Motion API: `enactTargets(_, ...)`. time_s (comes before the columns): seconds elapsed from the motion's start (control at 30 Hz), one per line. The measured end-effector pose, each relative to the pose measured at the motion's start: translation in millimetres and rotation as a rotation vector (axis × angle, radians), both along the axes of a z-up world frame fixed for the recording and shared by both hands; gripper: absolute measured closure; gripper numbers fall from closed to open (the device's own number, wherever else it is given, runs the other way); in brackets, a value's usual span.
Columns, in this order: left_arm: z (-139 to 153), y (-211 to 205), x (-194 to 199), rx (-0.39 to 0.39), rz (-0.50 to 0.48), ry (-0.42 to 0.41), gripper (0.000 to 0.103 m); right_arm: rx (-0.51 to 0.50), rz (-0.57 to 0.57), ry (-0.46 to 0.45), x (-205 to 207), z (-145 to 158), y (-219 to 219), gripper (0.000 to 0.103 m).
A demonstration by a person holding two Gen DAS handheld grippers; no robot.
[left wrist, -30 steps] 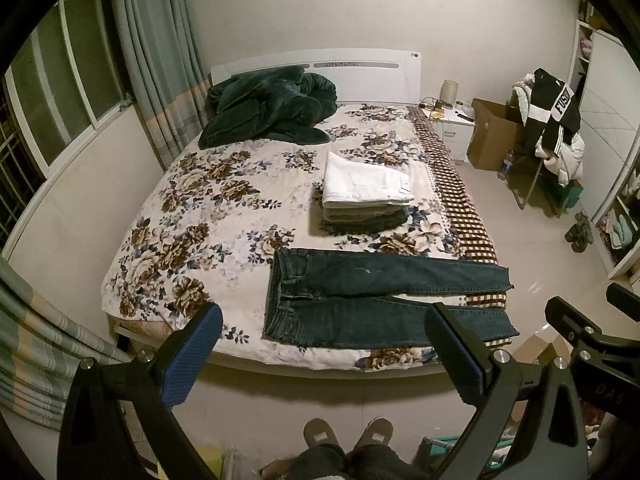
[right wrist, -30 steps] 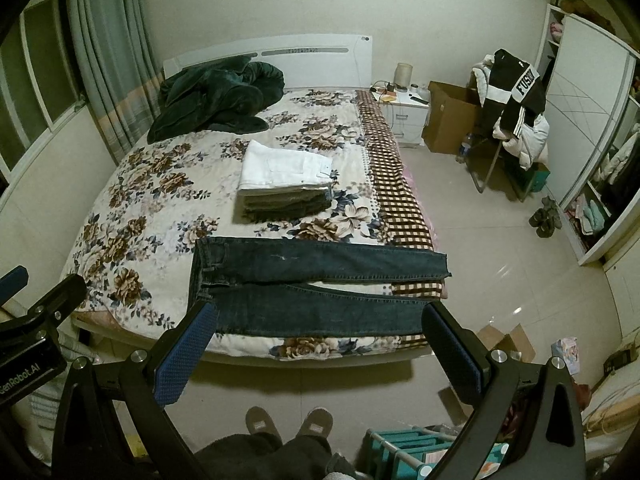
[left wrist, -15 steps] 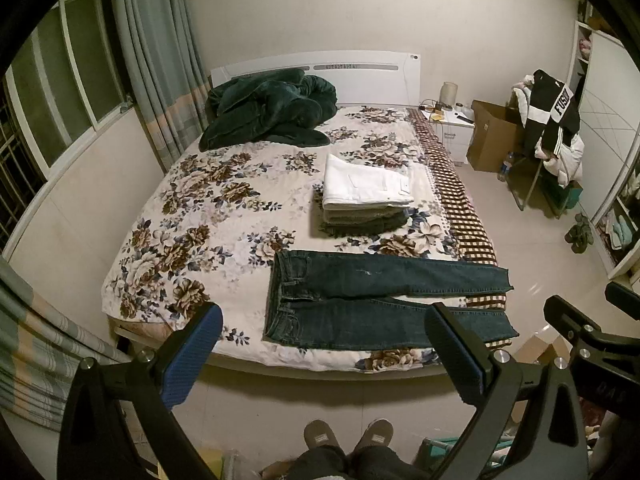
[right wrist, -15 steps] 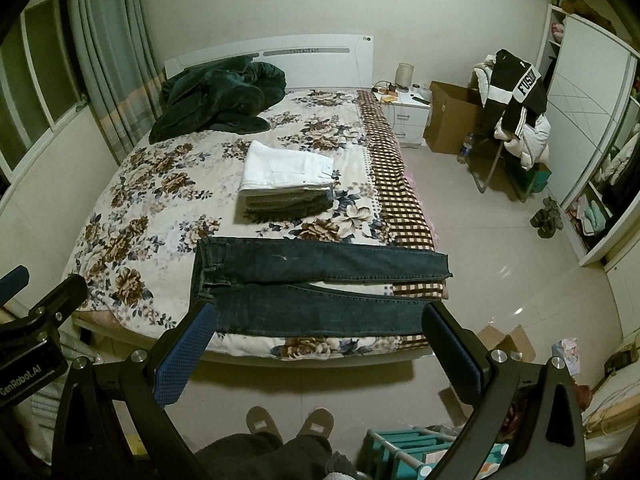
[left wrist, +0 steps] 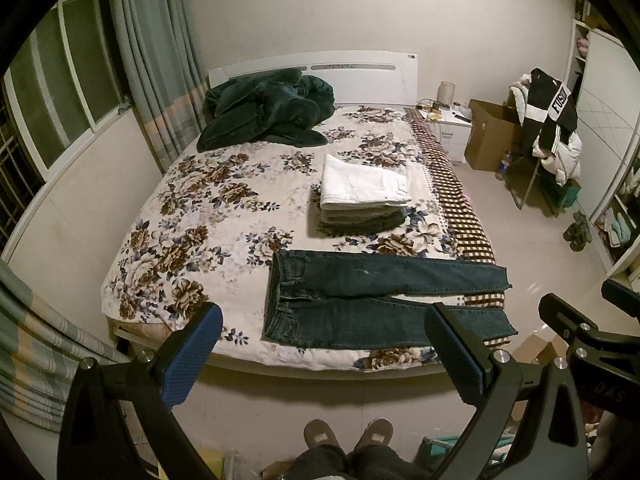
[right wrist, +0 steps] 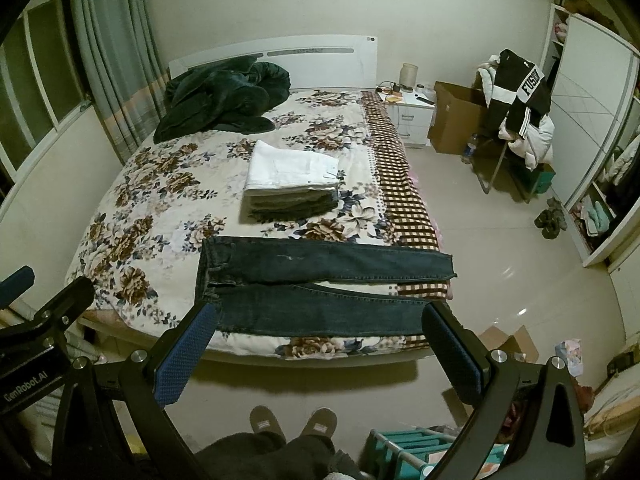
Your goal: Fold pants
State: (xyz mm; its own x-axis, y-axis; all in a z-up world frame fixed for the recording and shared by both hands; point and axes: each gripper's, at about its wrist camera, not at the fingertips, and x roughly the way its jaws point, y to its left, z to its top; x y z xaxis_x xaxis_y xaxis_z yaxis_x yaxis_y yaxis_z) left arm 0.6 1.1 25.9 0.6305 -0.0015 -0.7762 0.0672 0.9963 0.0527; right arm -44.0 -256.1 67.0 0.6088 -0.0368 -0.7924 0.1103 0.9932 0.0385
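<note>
Dark blue jeans (left wrist: 372, 296) lie flat along the near edge of the floral bed (left wrist: 208, 208), waistband to the left, legs stretched right to the checked border. They also show in the right wrist view (right wrist: 316, 284). My left gripper (left wrist: 324, 332) is open and empty, held back from the bed above the floor. My right gripper (right wrist: 316, 326) is open and empty too, also short of the bed. The right gripper's body shows at the right of the left wrist view (left wrist: 588, 332).
A stack of folded pants with a white pair on top (left wrist: 360, 196) sits mid-bed behind the jeans. A dark green blanket (left wrist: 264, 112) is heaped by the headboard. Nightstand (right wrist: 412, 116), cardboard box (right wrist: 456, 120) and chair with clothes (right wrist: 516, 116) stand at right. My slippered feet (right wrist: 292, 424) are below.
Both views have tilted slightly, so the bed sits a little lower in frame. The jeans have not moved and both grippers stay open.
</note>
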Motion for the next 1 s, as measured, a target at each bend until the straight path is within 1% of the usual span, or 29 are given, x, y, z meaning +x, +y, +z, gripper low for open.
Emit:
enactTargets(0.1, 3.6, -1.2, 0.5, 0.001, 0.000, 0.001, 0.000, 0.001, 0.001, 0.000, -0.8, -0.3, -0.3, 0.000)
enactTargets(0.13, -0.3, -0.4, -0.4, 0.000, 0.000, 0.000, 0.000, 0.000, 0.001, -0.001, -1.4, -1.5, -1.4, 0.000)
enactTargets(0.17, 3.9, -0.9, 0.0, 0.000, 0.000, 0.001, 0.000, 0.001, 0.001, -0.001, -1.4, -1.7, -1.7, 0.000)
enactTargets(0.23, -0.5, -0.5, -0.7, 0.000, 0.000, -0.001, 0.000, 0.001, 0.001, 0.000, -1.1, -0.7, -0.4, 0.000)
enactTargets(0.27, 3.7, -1.2, -0.4, -0.001, -0.002, 0.001, 0.000, 0.000, 0.001, 0.000, -1.1, 0.1, 0.5, 0.000)
enactTargets(0.3, 12.0, -14.0, 4.9, 0.002, -0.004, 0.000, 0.000, 0.002, 0.000, 0.000, -1.6, -1.2, -1.0, 0.000)
enactTargets(0.57, 11.6, -14.1, 4.0, -0.001, -0.001, 0.001, 0.000, 0.003, 0.000, -0.002, -2.9, -4.2, -1.7, 0.000)
enactTargets(0.67, 10.9, -14.1, 3.6, -0.001, -0.002, 0.000, 0.000, 0.004, 0.002, 0.001, -4.3, -0.4, 0.9, 0.000)
enactTargets(0.73, 8.2, -12.2, 3.1, -0.002, -0.003, 0.001, 0.000, 0.005, 0.003, 0.003, -5.4, -4.3, -1.5, 0.000)
enactTargets(0.77, 13.0, -15.5, 4.0, -0.005, -0.001, 0.005, 0.000, 0.006, 0.004, 0.006, -5.6, -2.6, 0.4, 0.000)
enactTargets(0.83, 9.6, -15.0, 3.0, -0.003, -0.004, 0.002, 0.000, 0.010, 0.004, 0.011, -7.3, -9.0, -3.6, 0.000)
enactTargets(0.93, 12.3, -25.3, 3.5, -0.011, 0.000, 0.012, 0.000, 0.016, 0.002, 0.021, -5.1, -15.6, -9.9, 0.000)
enactTargets(1.0, 13.4, -33.6, 10.1, -0.013, 0.022, 0.005, 0.000, 0.015, -0.003, 0.032, 0.1, -24.3, -17.7, 0.000)
